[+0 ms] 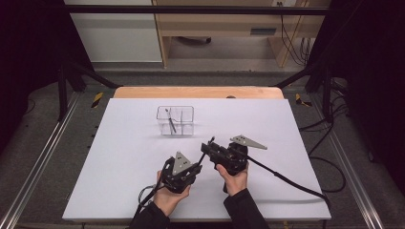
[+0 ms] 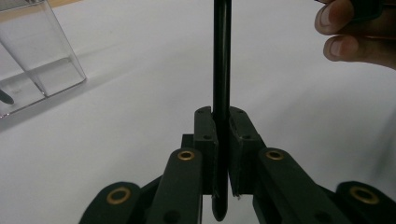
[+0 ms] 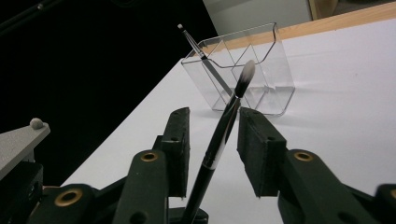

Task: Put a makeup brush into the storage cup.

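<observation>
A slim black makeup brush point(image 3: 219, 140) with a pale bristle tip point(image 3: 247, 72) is held by its handle point(image 2: 221, 56) in my left gripper point(image 2: 221, 116), whose jaws are shut on it. In the high view the left gripper point(image 1: 197, 166) sits near the table's front, pointing up and right. My right gripper point(image 1: 206, 147) reaches in from the right. Its jaws point(image 3: 212, 121) stand on either side of the brush's upper part with a gap on the left side, so it is open. A clear divided organizer point(image 1: 175, 120) stands beyond, with another thin brush point(image 3: 205, 60) leaning in it.
A white sheet point(image 1: 119, 181) covers the table, whose wooden far edge point(image 1: 198, 92) shows behind it. The organizer point(image 2: 37, 60) is off to the upper left in the left gripper view. Fingers of the person's right hand point(image 2: 355, 37) are at its top right. Cables point(image 1: 286, 180) trail off to the right.
</observation>
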The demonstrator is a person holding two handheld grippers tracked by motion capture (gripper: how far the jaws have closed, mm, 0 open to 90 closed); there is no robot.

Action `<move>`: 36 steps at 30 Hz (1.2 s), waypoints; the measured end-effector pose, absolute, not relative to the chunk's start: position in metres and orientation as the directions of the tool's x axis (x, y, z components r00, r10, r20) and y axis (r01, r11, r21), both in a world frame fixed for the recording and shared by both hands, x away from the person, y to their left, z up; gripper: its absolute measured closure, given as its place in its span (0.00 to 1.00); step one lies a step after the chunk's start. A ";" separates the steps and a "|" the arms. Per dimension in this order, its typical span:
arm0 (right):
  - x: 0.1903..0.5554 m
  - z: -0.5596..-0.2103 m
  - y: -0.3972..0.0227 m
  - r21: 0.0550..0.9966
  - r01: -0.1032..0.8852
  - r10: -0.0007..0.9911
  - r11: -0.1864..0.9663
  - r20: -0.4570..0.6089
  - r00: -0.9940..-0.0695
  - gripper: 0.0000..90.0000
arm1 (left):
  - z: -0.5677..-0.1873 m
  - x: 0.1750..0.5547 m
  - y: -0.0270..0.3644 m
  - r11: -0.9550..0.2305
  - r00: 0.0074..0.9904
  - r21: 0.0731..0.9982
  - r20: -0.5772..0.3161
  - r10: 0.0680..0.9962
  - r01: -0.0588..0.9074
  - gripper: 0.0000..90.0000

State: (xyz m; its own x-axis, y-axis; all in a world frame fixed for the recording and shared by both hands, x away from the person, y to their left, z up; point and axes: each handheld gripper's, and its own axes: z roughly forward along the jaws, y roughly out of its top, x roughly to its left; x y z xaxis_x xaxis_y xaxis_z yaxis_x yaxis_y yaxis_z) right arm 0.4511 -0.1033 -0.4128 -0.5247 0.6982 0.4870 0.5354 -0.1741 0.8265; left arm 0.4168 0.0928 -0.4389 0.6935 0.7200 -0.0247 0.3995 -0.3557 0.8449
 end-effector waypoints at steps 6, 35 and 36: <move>0.451 -0.412 -0.103 0.822 0.536 0.690 -0.193 0.502 -0.522 0.82 | -0.440 0.416 0.092 -0.353 0.693 0.846 -0.026 0.721 0.399 0.92; 0.446 -0.407 -0.107 0.839 0.510 0.643 -0.188 0.498 -0.582 0.94 | -0.423 0.421 0.101 -0.335 0.706 0.871 -0.019 0.708 0.359 0.47; 0.446 -0.407 -0.107 0.842 0.508 0.642 -0.184 0.494 -0.586 0.94 | -0.422 0.421 0.101 -0.335 0.708 0.872 -0.018 0.706 0.357 0.45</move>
State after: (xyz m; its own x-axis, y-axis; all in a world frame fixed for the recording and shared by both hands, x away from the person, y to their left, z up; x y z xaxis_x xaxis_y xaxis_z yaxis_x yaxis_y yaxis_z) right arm 0.4458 -0.1068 -0.4069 -0.5863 0.6420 0.4941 0.5075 -0.1843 0.8417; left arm 0.4213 0.1006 -0.4216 0.7079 0.7061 -0.0181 0.3568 -0.3353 0.8719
